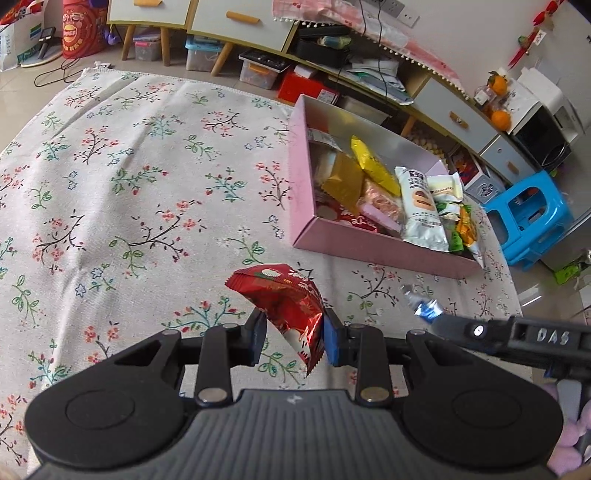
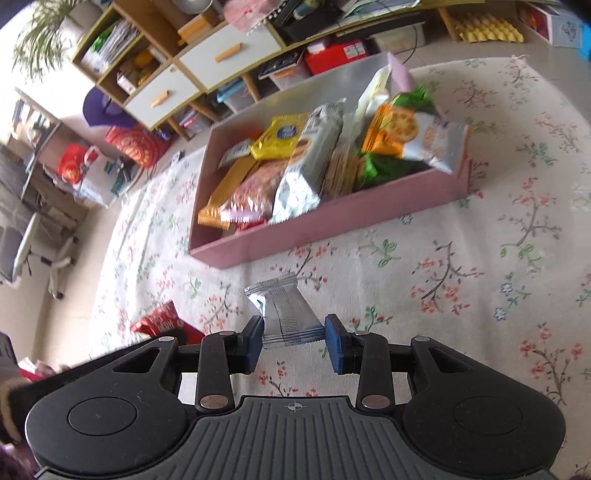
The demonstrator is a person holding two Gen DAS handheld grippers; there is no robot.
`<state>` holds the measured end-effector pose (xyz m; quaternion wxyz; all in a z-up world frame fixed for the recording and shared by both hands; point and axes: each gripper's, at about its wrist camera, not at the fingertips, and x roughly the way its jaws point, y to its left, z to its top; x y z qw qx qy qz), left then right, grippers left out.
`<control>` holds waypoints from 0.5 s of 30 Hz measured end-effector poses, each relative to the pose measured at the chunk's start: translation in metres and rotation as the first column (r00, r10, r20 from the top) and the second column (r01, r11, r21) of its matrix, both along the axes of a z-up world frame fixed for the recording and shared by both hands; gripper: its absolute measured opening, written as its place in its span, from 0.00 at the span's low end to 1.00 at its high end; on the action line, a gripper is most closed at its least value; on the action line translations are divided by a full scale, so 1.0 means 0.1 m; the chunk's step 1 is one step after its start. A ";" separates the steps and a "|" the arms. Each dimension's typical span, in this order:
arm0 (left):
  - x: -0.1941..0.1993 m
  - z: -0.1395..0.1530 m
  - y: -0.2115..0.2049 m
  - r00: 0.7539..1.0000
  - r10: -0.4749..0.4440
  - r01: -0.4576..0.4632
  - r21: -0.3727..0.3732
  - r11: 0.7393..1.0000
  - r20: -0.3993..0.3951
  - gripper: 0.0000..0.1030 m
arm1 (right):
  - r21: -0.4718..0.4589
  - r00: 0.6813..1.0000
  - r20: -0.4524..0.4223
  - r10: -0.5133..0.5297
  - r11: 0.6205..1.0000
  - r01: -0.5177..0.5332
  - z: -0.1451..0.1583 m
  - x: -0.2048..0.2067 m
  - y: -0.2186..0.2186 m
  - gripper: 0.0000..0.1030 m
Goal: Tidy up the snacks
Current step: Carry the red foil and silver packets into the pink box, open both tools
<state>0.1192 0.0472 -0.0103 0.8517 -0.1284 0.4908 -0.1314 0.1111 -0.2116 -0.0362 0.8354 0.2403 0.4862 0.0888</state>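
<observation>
1. Flowered cloth covers the work surface throughout; drawer cabinets and storage bins stand behind it, with a blue stool off to one side.
2. Left gripper: jaws clamped on a red snack packet, which stands up between the pads, crumpled, and appears clear of the cloth. The grip looks firm, though it takes the wrapper near one end.
3. Right gripper: jaws closed on a silver snack packet, pinched at its near sealed end, the rest pointing forward toward the box. In the left view the same packet shows as a silver and blue end at the tip of the right tool.
4. Pink box lies beyond both grippers on the cloth, apart from them, open side up. It already holds many packets: a yellow packet, a gold bar wrapper, a tall white biscuit pack, and green and orange packs at the far end.
5. Step in hand, as judged: both packets are picked up and in carriage toward the box; neither is over it yet.
6. Next move calls for bringing each packet across the near wall of the box, above a gap among the contents, then parting the jaws. Free room appears mostly at the red-and-gold end.
7. Risk noted: the box is crowded and a dropped packet may ride up on its neighbours.
</observation>
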 end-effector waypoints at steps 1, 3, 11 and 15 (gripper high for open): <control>-0.01 0.01 -0.01 1.000 -0.001 0.001 -0.002 1.000 0.002 0.28 | 0.008 1.000 0.005 -0.011 1.000 0.011 0.03 0.00 -0.04 0.33; -0.01 0.02 -0.03 1.000 -0.004 0.004 -0.007 1.000 0.007 0.28 | 0.026 0.999 0.015 -0.035 0.999 0.034 0.07 0.00 -0.10 0.33; -0.03 0.03 -0.18 1.000 -0.027 0.028 -0.025 0.999 0.008 0.28 | 0.103 0.985 0.092 -0.146 0.985 0.136 0.25 0.11 -0.39 0.33; -0.04 0.04 -0.26 0.999 -0.047 0.047 -0.037 0.998 0.007 0.28 | 0.167 0.969 0.122 -0.216 0.966 0.195 0.26 0.26 -0.53 0.33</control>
